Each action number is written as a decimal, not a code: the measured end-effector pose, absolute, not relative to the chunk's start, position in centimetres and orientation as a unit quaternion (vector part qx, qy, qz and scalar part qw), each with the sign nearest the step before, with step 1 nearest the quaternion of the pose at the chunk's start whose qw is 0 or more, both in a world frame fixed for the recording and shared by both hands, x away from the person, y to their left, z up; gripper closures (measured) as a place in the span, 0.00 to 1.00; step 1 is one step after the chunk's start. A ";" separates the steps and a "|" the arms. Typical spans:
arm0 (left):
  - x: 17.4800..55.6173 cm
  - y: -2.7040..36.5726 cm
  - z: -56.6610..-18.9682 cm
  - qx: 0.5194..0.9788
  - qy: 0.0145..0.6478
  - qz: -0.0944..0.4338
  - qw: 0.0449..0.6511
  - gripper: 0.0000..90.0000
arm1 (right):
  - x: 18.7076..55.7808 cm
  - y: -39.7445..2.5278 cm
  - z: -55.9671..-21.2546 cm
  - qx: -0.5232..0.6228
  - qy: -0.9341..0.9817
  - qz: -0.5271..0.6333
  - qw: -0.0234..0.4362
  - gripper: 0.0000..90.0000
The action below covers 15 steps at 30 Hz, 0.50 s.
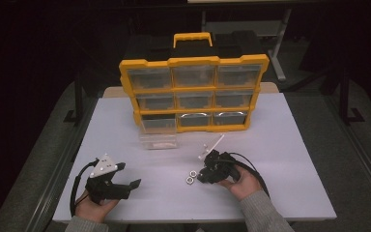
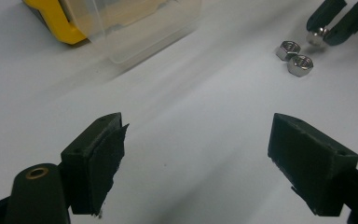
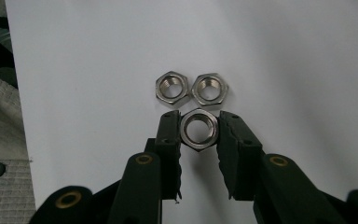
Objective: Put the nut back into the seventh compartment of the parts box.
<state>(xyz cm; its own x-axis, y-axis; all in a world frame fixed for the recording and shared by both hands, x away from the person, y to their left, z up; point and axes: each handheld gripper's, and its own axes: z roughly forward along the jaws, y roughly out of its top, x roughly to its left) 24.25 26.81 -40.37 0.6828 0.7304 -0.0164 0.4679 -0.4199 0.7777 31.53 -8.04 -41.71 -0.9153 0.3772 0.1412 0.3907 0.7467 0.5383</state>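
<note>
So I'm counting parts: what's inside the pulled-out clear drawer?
The clear drawer looks empty through its walls. Three nuts are outside: two on the table, one in the right tool.

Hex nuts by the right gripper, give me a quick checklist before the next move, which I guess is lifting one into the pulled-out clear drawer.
1. Right gripper closed on one hex nut: ok, a jaw sits against each side.
2. Nut centred between the jaws: ok.
3. Two other hex nuts out of the grip: ok, though they lie just ahead of the jaw tips and a lift may nudge them.
4. Clear drawer out of the yellow organizer and on the table: ok.
5. Left gripper out of the way: ok, open and holding nothing.
6. Grip firm enough to lift: cannot tell.
</note>
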 end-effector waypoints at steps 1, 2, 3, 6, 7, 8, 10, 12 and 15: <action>24.2 26.8 -40.4 0.827 0.362 0.165 0.398 0.20 | 31.7 -8.2 -41.5 -0.204 -0.934 -0.293 0.012 0.77; 24.2 26.8 -40.3 0.830 0.359 0.165 0.395 0.20 | 31.8 -8.3 -41.2 -0.206 -0.934 -0.293 0.010 0.77; 24.3 26.8 -40.3 0.830 0.357 0.166 0.395 0.20 | 31.9 -8.4 -40.9 -0.210 -0.932 -0.294 0.011 0.77; 24.3 26.8 -40.4 0.828 0.360 0.164 0.396 0.20 | 32.5 -8.9 -39.8 -0.206 -0.931 -0.302 0.009 0.77; 24.3 26.8 -40.4 0.830 0.359 0.164 0.394 0.20 | 32.6 -9.0 -39.5 -0.208 -0.930 -0.302 0.008 0.77; 24.3 26.8 -40.4 0.828 0.360 0.165 0.397 0.20 | 32.9 -9.2 -39.1 -0.207 -0.929 -0.305 0.007 0.77; 24.3 26.8 -40.4 0.825 0.362 0.166 0.401 0.20 | 33.2 -9.4 -38.4 -0.210 -0.928 -0.309 0.007 0.77; 24.3 26.8 -40.4 0.824 0.362 0.166 0.402 0.20 | 33.7 -9.6 -37.6 -0.210 -0.925 -0.316 0.006 0.77; 24.3 26.8 -40.3 0.824 0.364 0.165 0.402 0.20 | 34.3 -9.6 -36.5 -0.207 -0.925 -0.319 0.002 0.77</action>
<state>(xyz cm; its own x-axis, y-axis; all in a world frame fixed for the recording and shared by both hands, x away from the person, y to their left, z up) 24.25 26.81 -40.34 0.6809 0.7321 -0.0201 0.4660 -0.4119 0.7831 34.27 -9.57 -36.48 -0.9139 0.3822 0.1365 0.3850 0.7098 0.5899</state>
